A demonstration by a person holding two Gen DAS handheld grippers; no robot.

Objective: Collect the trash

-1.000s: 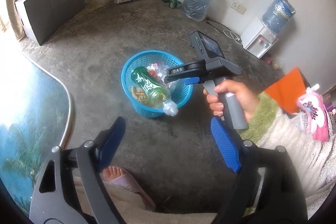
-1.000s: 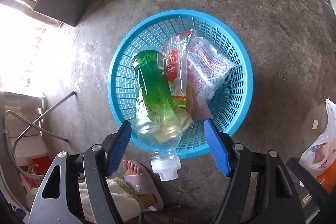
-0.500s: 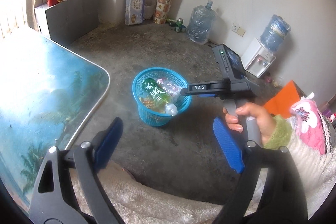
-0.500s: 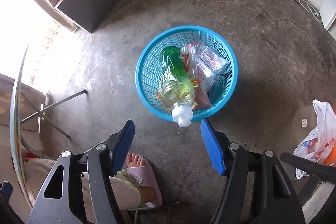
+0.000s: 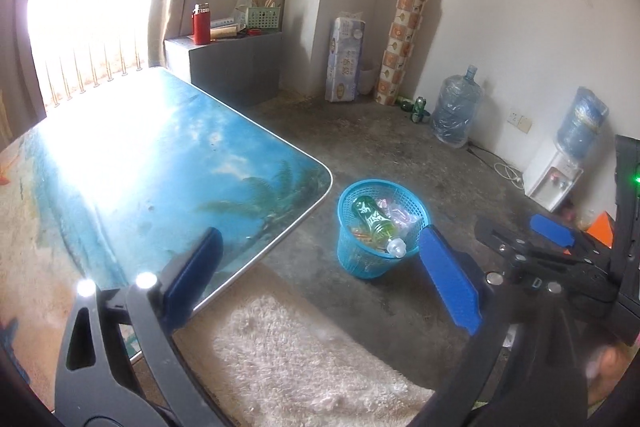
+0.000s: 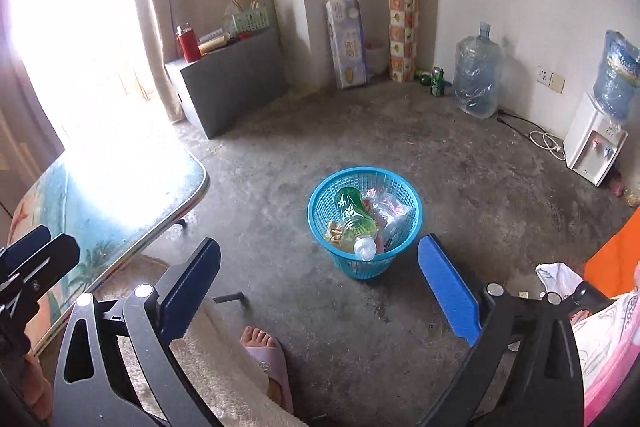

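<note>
A blue mesh basket (image 5: 360,263) (image 6: 360,269) stands on the concrete floor beside the table corner. Inside it a green plastic bottle (image 5: 370,219) (image 6: 352,217) lies slanted, its white cap over the near rim, next to clear snack wrappers (image 5: 398,215) (image 6: 390,215). My left gripper (image 5: 320,275) hangs high above the floor, well back from the basket. Its jaws are opening, with nothing between them. My right gripper (image 6: 320,281) is also raised and back from the basket, jaws opening and empty. Each gripper shows at the edge of the other's view: the right gripper (image 5: 520,233), the left gripper (image 6: 36,253).
A table (image 5: 160,167) (image 6: 120,211) with a beach print fills the left. Along the walls stand a grey cabinet (image 6: 232,83), a tissue pack (image 6: 348,43), a water jug (image 6: 478,79) and a dispenser (image 6: 596,143). A person's foot in a slipper (image 6: 266,355) and a fluffy robe lie below.
Both grippers rose and drew back from the basket, which now looks small and far. Their jaws spread wider. The bottle and wrappers stayed in the basket.
</note>
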